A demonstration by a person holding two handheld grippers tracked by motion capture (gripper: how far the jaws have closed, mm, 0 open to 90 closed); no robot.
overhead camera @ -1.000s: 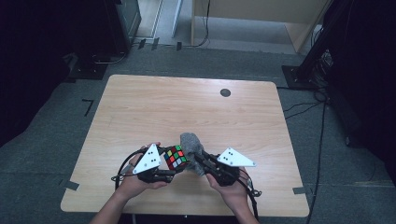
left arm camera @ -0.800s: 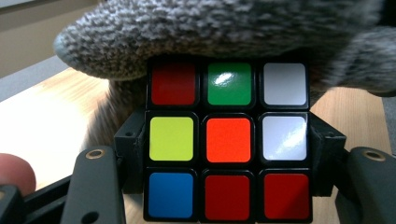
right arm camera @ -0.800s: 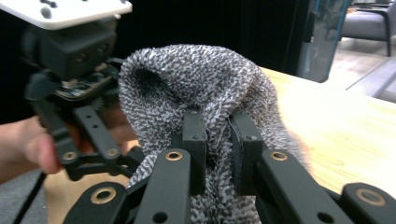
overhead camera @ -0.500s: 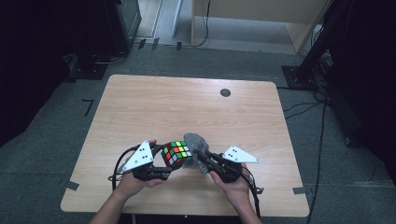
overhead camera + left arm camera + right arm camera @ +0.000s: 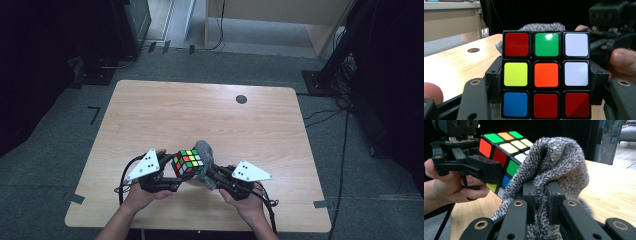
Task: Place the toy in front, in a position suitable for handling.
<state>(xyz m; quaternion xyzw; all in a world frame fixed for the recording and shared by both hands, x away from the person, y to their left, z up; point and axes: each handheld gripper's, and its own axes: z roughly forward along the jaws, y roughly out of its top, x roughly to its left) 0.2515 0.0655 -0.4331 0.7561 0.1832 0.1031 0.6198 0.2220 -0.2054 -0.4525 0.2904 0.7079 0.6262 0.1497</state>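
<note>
A scrambled Rubik's cube (image 5: 188,163) is held just above the near part of the wooden table (image 5: 200,110). My left gripper (image 5: 181,172) is shut on it, one jaw on each side (image 5: 545,82). The face toward that gripper's camera has an orange centre (image 5: 545,75). My right gripper (image 5: 210,176) is shut on a grey fuzzy cloth (image 5: 204,150), pinched between its jaws (image 5: 542,195). The cloth (image 5: 559,160) bulges over the jaws and lies against the cube's right side (image 5: 504,147). A hand grips each tool.
A dark round hole (image 5: 241,99) sits in the tabletop near its far edge. Black cables trail from both grippers toward the table's near edge. Dark stands and a cabinet stand on the grey floor beyond the table.
The left gripper and the cube have turned slightly. The cloth stays against the cube and both hands keep their place.
</note>
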